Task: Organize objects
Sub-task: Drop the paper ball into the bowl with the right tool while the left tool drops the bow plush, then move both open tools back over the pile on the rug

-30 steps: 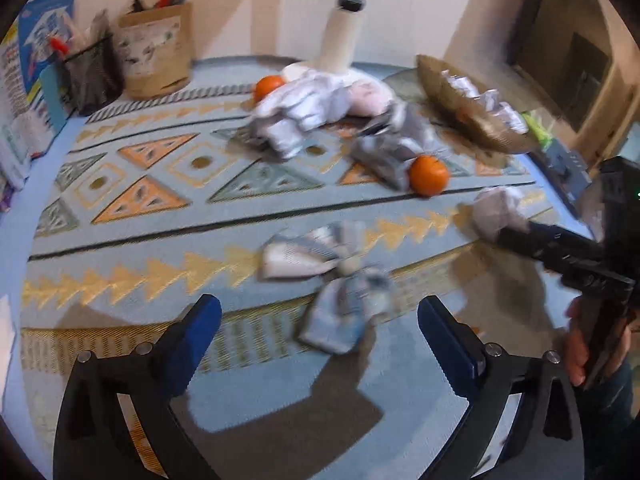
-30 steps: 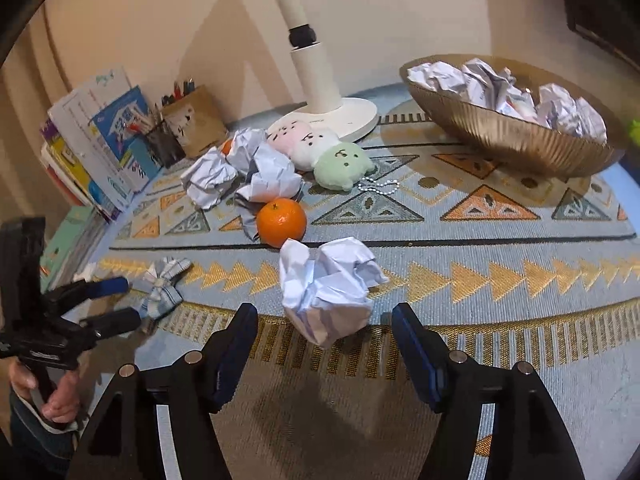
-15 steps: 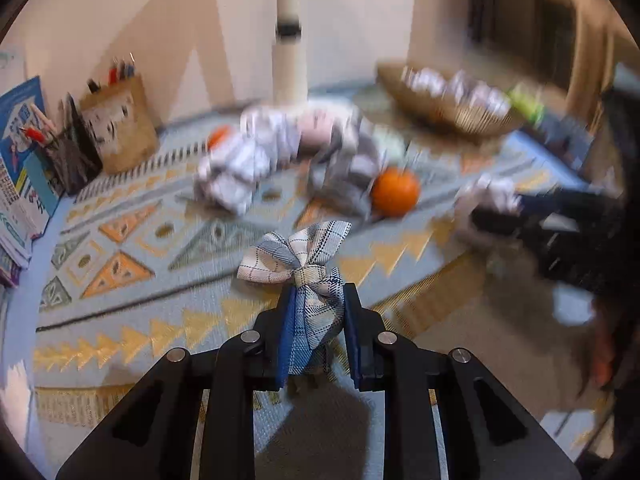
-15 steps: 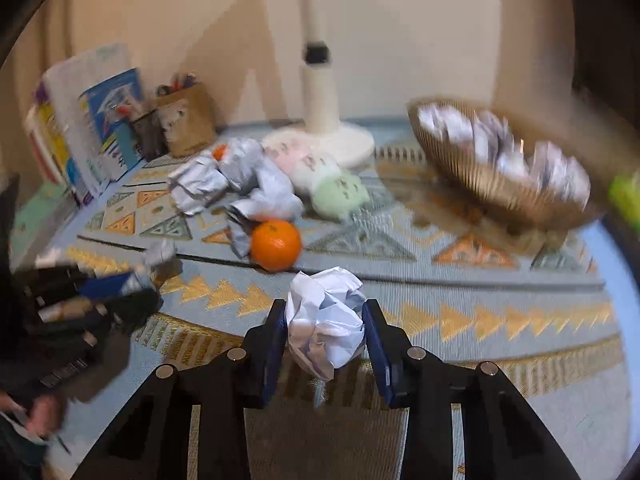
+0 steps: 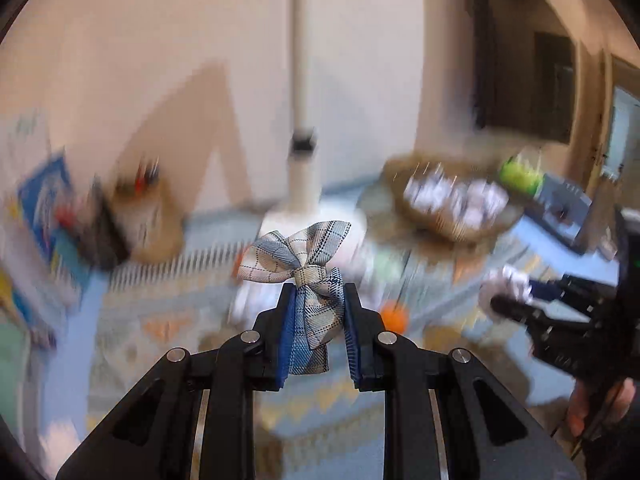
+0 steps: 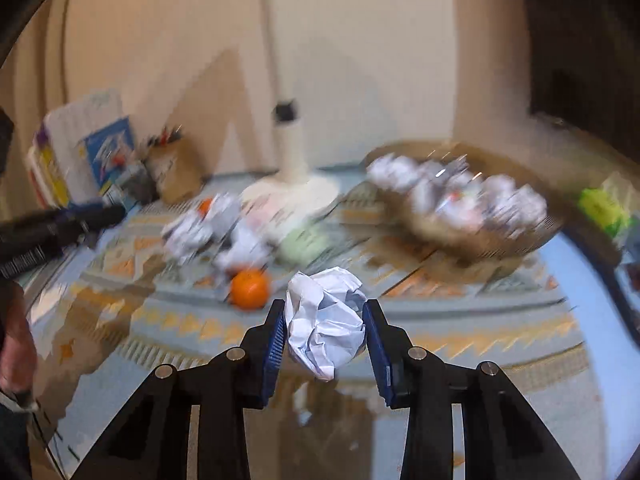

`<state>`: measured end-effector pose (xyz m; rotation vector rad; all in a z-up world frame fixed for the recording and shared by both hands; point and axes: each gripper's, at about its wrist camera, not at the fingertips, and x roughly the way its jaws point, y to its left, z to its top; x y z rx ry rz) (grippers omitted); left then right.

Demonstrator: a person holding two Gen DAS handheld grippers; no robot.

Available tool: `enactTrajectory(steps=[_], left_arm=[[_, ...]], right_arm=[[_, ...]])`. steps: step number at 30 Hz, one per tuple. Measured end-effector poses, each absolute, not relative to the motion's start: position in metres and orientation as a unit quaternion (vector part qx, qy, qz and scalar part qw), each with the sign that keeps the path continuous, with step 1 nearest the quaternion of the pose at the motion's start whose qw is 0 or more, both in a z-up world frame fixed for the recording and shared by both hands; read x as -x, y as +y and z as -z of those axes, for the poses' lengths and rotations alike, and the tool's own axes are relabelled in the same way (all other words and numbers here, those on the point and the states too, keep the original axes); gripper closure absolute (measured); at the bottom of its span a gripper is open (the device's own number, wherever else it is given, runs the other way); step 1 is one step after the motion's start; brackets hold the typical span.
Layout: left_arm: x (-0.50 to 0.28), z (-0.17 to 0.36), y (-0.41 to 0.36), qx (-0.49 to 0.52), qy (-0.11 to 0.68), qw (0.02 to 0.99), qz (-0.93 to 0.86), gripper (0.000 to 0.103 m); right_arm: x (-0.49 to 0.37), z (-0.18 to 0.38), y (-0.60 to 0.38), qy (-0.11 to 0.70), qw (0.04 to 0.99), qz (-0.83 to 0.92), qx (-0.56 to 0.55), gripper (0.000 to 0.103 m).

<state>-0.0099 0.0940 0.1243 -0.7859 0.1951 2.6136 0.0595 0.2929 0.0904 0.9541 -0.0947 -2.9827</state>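
Left wrist view: my left tool (image 5: 316, 332) is clenched on the plaid bow (image 5: 304, 276); my right tool (image 6: 325, 342) grips the crumpled paper ball (image 6: 325, 320) between its pads

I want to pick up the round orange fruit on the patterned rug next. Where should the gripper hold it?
Grip the round orange fruit across its middle, coming from the near side. It's a ball, widest there, so fingers won't slip off. Crumpled paper balls crowd behind it; the near side looks clear.

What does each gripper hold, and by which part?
Left gripper: plaid bow, gripped by its tails. Right gripper: crumpled paper ball, gripped across its middle.
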Motion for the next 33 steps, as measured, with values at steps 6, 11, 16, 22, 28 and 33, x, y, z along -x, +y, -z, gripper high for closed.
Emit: enactTrajectory(steps=[6, 11, 16, 22, 28, 33], left_arm=[[0.056, -0.167, 0.179, 0.274, 0.057, 0.302, -0.911, 0.083], [0.124, -0.153, 0.248, 0.316, 0.027, 0.328, -0.890, 0.083], [0.164, -0.129, 0.300, 0.334, 0.029, 0.334, -0.881, 0.083], [0.176, -0.126, 0.322, 0.330, 0.026, 0.348, -0.877, 0.027], [0.132, -0.152, 0.263, 0.293, 0.009, 0.359, -0.886, 0.027], [0.086, -0.161, 0.185, 0.300, -0.010, 0.343, -0.890, 0.025]], right_arm=[[-0.037, -0.149, 0.364, -0.075, -0.041, 0.966, -0.244, 0.065], [0.013, -0.152, 0.418, -0.109, -0.109, 0.955, -0.253, 0.065], [0.063, -0.143, 0.463, -0.171, -0.131, 0.939, -0.268, 0.065], [0.083, -0.152, 0.480, -0.171, -0.138, 0.939, -0.264, 0.033], [0.031, -0.132, 0.451, -0.205, -0.057, 0.937, -0.277, 0.019], [-0.017, -0.125, 0.386, -0.188, 0.029, 0.935, -0.299, 0.018]])
